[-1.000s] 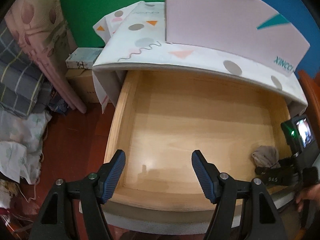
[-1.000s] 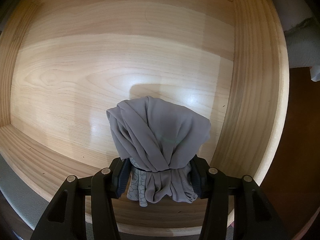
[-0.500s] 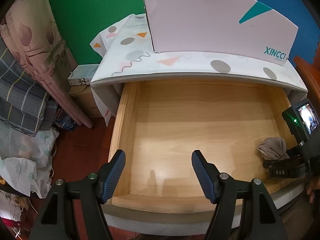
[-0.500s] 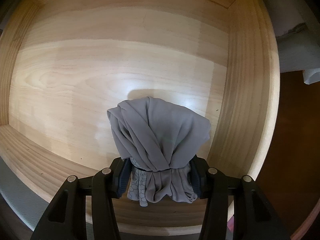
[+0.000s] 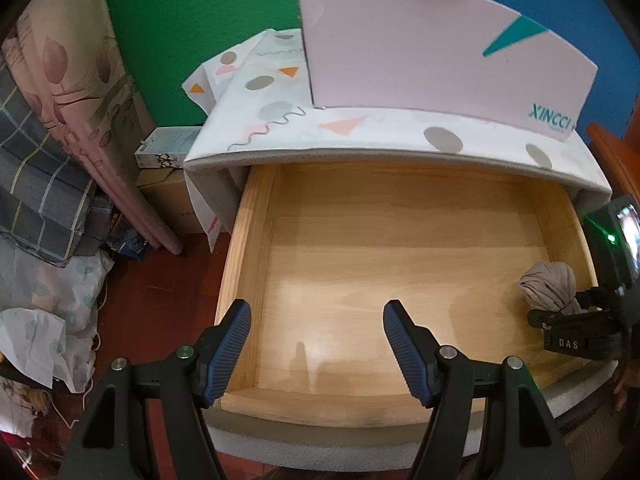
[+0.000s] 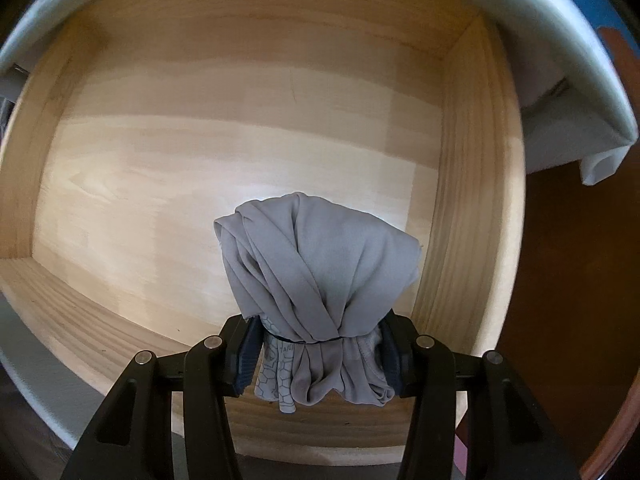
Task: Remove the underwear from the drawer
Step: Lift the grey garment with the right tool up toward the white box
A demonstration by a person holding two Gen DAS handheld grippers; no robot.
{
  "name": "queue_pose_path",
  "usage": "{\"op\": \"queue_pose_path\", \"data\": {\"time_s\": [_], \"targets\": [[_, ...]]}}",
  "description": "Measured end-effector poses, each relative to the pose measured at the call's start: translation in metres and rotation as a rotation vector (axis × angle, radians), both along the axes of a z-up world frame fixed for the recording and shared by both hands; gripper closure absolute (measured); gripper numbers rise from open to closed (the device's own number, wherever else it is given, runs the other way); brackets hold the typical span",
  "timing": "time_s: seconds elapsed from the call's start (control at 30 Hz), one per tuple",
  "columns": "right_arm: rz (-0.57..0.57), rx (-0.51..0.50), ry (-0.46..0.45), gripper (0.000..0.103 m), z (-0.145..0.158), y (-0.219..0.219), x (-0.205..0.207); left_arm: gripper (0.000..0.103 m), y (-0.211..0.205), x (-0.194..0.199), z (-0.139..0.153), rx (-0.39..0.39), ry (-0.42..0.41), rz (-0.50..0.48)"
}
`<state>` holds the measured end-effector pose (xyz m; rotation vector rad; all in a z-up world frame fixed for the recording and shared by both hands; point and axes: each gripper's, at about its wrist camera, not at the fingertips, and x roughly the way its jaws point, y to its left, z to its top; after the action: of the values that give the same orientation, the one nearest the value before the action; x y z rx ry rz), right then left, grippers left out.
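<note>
We see the right gripper (image 6: 320, 354) clamped on the bunched grey underwear (image 6: 320, 276), held over the wooden drawer (image 6: 224, 160) nr its right wall; most of the bundle sticks out past the pads; our left gripper (image 5: 316, 344) hangs over the drawer's front-left w/ jaws apart, nothing betw. them; pink box (image 5: 432, 48) on top.

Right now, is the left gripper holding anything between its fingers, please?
No, the left gripper stands open above the wooden drawer with nothing between its fingers.
</note>
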<state>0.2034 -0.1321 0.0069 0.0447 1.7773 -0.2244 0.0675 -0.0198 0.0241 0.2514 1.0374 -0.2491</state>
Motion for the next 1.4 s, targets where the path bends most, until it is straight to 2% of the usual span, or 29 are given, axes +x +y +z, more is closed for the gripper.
{"op": "queue_pose_path", "data": {"time_s": [0.3, 0.53, 0.83, 1.2, 1.4], "targets": [[0.025, -0.043, -0.216, 0.056, 0.055, 0.009, -0.011, 0.032, 0.002, -0.001, 0.001, 0.000, -0.014, -0.001], [0.005, -0.044, -0.311, 0.056, 0.099, 0.006, -0.018, 0.032, 0.007, 0.001, 0.002, -0.023, -0.008, 0.013], [-0.001, -0.070, -0.445, 0.056, 0.177, -0.007, -0.001, 0.032, 0.009, 0.001, 0.002, -0.034, -0.009, 0.019], [-0.003, -0.091, -0.576, 0.056, 0.246, -0.033, 0.067, 0.032, 0.009, -0.001, 0.005, -0.046, -0.032, 0.030], [-0.009, -0.092, -0.623, 0.056, 0.255, -0.030, 0.113, 0.032, 0.012, 0.000, 0.007, -0.061, -0.040, 0.038]]}}
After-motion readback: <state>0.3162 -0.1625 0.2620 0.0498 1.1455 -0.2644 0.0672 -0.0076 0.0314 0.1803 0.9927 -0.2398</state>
